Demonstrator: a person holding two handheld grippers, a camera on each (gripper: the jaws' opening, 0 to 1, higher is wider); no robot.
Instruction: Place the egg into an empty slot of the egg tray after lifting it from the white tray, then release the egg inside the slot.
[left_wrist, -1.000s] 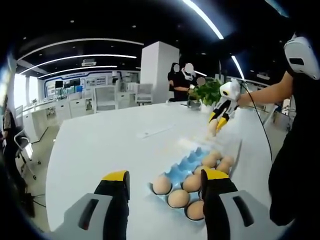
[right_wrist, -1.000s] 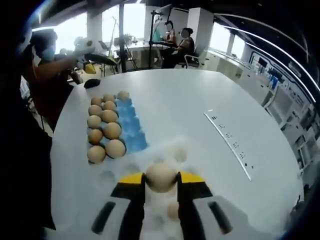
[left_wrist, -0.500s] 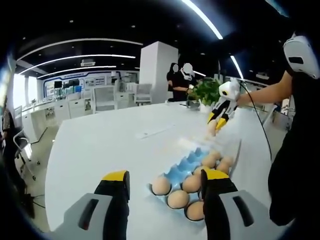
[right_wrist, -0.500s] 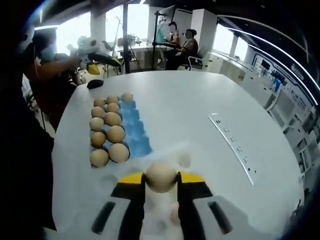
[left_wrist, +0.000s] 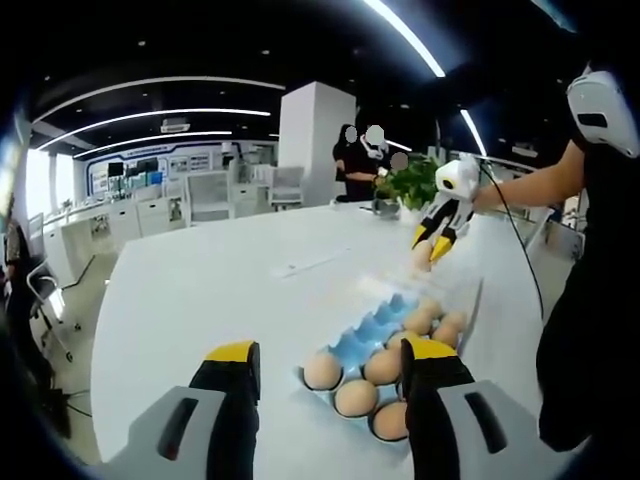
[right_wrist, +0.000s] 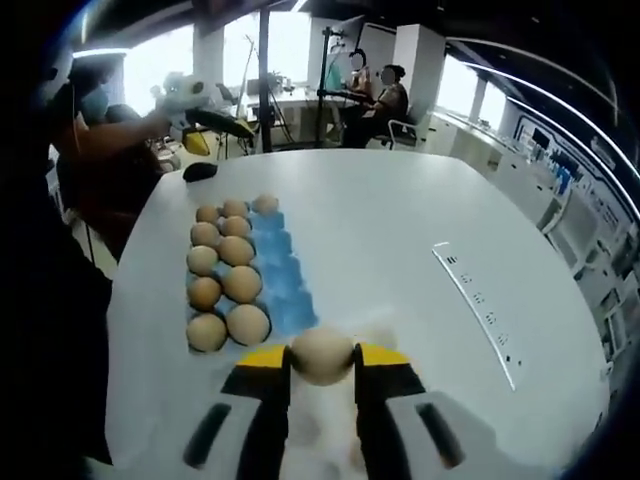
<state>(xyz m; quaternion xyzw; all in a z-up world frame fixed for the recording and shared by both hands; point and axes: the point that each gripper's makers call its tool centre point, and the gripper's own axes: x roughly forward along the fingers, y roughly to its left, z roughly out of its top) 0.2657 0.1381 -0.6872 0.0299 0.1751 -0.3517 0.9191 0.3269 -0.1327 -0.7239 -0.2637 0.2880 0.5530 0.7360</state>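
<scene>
Your left claw (left_wrist: 325, 375) stands released over the white desk (left_wrist: 200, 290), its yellow-tipped jaws well apart with nothing between them. Past its right jaw lies the blue egg tray (left_wrist: 372, 345), with brown eggs in its near slots and bare blue slots on the side toward the desk's middle. Beyond the egg tray you can make out the pale white tray (left_wrist: 405, 290), blurred against the desk. Above it your right claw (left_wrist: 428, 245) comes in from the right, raised off the desk, with the egg (left_wrist: 424, 252) a pale blur at its tips. A potted plant (left_wrist: 415, 185) stands at the far edge, and people sit behind it. In the right gripper view, your right claw (right_wrist: 321, 362) is clenched on the egg (right_wrist: 321, 355), which sits squarely between the yellow tips, lifted above the white tray (right_wrist: 385, 335); that tray shows faintly just below and beside the tips. To the left of the claw lies the egg tray (right_wrist: 285, 290), with two rows of eggs along its left side and a row of empty blue slots along its right, nearest the held egg. The egg is near the tray's close end but not over a slot. At the upper left your left claw (right_wrist: 205, 125) shows at the desk's far corner. A grey strip (right_wrist: 475, 300) lies on the desk at the right, well apart from both trays.
</scene>
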